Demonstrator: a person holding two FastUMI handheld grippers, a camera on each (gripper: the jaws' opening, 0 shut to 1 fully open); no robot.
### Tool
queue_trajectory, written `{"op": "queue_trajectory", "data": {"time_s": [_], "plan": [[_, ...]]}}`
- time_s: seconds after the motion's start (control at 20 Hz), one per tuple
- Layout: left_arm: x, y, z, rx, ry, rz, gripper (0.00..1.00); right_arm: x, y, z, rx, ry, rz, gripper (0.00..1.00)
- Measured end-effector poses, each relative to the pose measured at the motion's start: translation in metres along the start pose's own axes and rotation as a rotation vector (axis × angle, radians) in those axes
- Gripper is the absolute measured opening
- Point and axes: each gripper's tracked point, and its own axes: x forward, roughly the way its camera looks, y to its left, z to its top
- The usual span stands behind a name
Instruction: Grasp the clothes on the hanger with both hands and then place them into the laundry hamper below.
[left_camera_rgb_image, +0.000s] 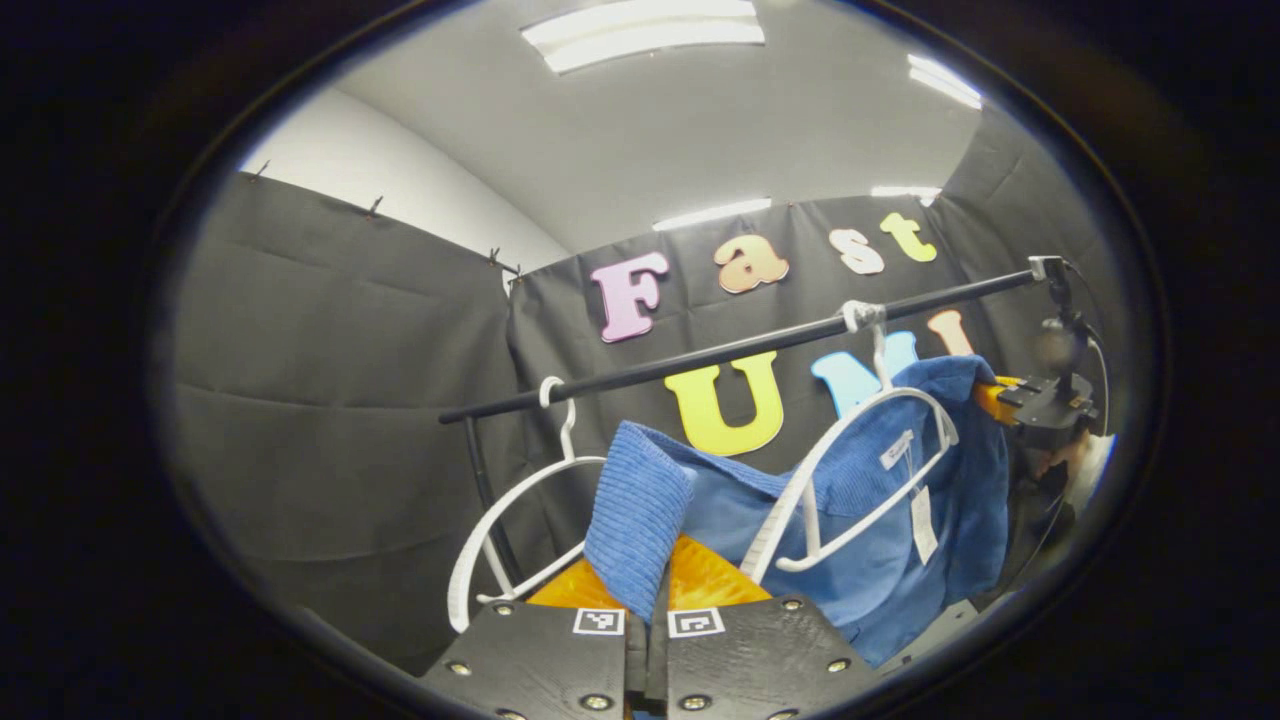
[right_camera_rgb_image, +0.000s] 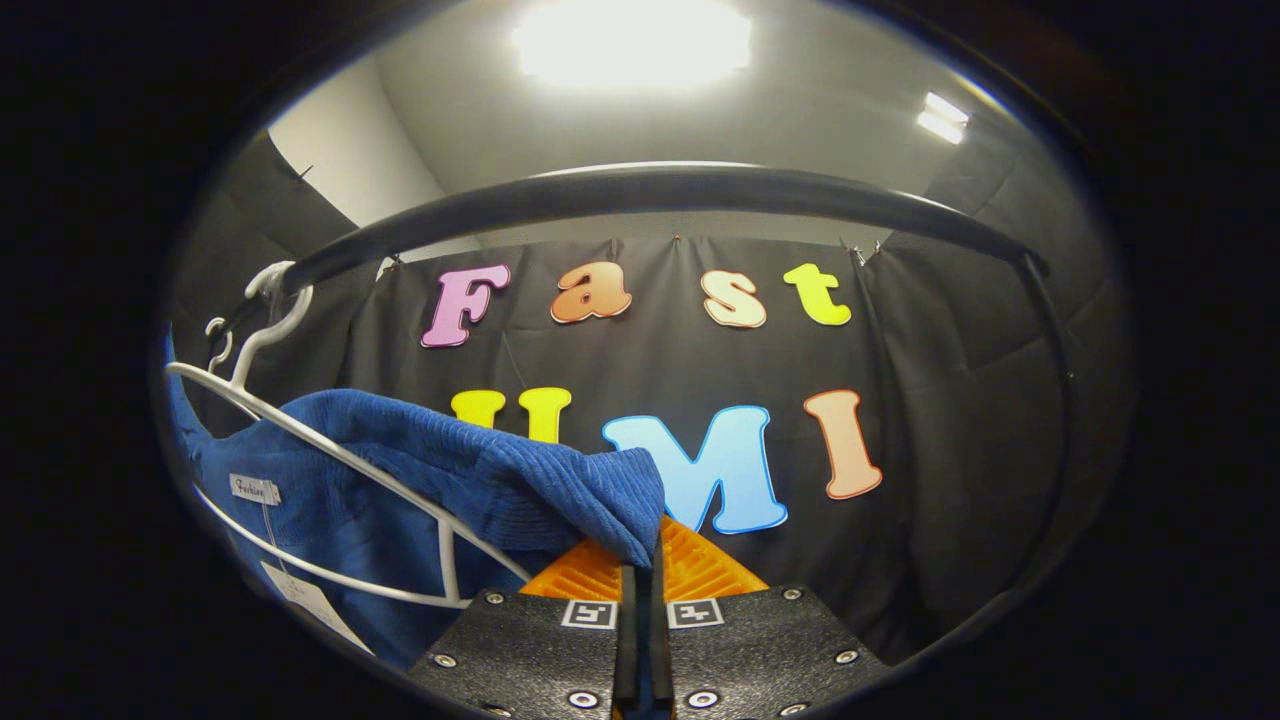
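- Cloth is what each tool grips: the soft blue ribbed corduroy shirt (left_camera_rgb_image: 900, 540) hangs up high, pinched at both ends.
- The left tool (left_camera_rgb_image: 648, 610) is clenched on one blue shoulder edge, and the cloth folds down between its fingers.
- The right tool (right_camera_rgb_image: 640, 590) is clenched on the other shoulder edge, seen in the right gripper view.
- The shirt is partly draped on the white plastic hanger (left_camera_rgb_image: 860, 470), which hooks on the long black metal rail (left_camera_rgb_image: 740, 350).
- A second white plastic hanger (left_camera_rgb_image: 510, 520) hangs bare beside it on the same rail.
- Holding both shoulders spreads the shirt wide, so I think it can slide off the hanger without bunching up.
- The hanger arm is inside the shirt, so it may snag when the shirt is pulled away.
- The next job looks like lifting the shirt free, then lowering it into the hamper.
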Motion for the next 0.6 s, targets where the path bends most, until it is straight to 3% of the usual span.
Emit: {"op": "queue_trajectory", "data": {"time_s": [0.15, 0.25, 0.4, 0.45, 0.6], "plan": [[0.016, -0.003, -0.015, -0.038, 0.023, -0.004, 0.05, 0.014, -0.004, -0.022, -0.021, 0.047, -0.004, 0.04], [0.019, -0.003, -0.030, -0.061, 0.051, -0.006, 0.00, 0.019, -0.006, -0.042, -0.026, 0.098, -0.009, 0.04], [0.022, -0.004, -0.057, -0.069, 0.103, -0.004, 0.01, 0.025, -0.014, -0.072, -0.011, 0.171, -0.017, 0.04], [0.025, -0.007, -0.066, -0.076, 0.122, -0.007, 0.05, 0.025, -0.016, -0.081, -0.004, 0.191, -0.019, 0.04], [0.027, -0.019, -0.091, -0.079, 0.162, -0.015, 0.01, 0.006, -0.016, -0.103, -0.012, 0.239, -0.010, 0.04]]}}
